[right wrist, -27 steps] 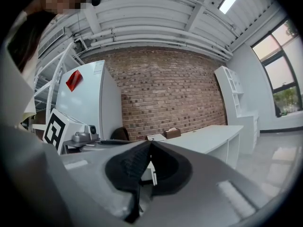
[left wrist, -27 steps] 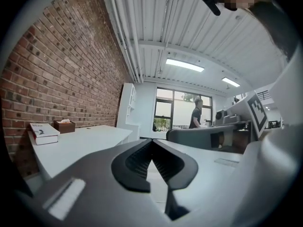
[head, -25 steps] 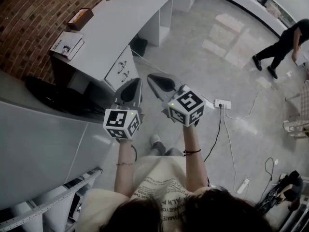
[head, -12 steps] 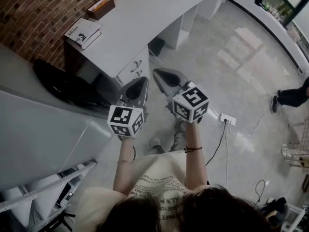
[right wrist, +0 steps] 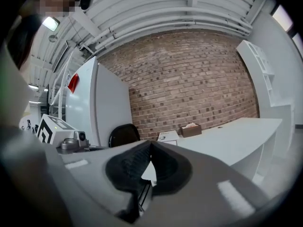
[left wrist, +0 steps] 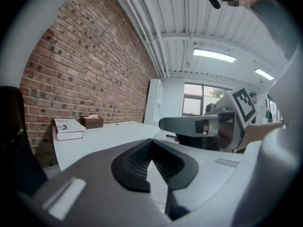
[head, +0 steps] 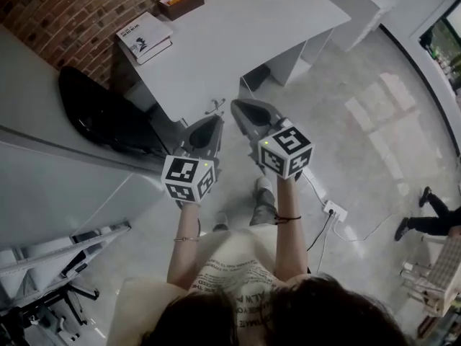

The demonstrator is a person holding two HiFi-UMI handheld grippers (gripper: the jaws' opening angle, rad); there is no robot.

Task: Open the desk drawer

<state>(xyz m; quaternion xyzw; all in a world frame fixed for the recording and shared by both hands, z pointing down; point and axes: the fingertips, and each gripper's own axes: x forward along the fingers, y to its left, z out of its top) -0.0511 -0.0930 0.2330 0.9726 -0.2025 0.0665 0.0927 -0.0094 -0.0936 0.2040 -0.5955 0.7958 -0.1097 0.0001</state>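
— Where's the drawer?
— The drawer front (head: 214,111) sits under the worktop's (head: 245,34) near edge, towards its left end, and is mostly hidden behind the claws.
— And the claws?
— The left claw (head: 213,123) and right claw (head: 236,107) are both pinched together with nothing in them, side by side in front of the drawer. I can't tell if they touch it.
— Anything on top?
— A book (head: 146,36) lies at the far left corner. A tissue box (head: 180,1) stands beside it along the edge by the brick wall (head: 65,6).

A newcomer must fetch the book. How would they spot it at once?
Find the white desk along the brick wall. At its end nearest the black chair lies the book, flat and closed. Its white cover sets it apart from the brown box further along.
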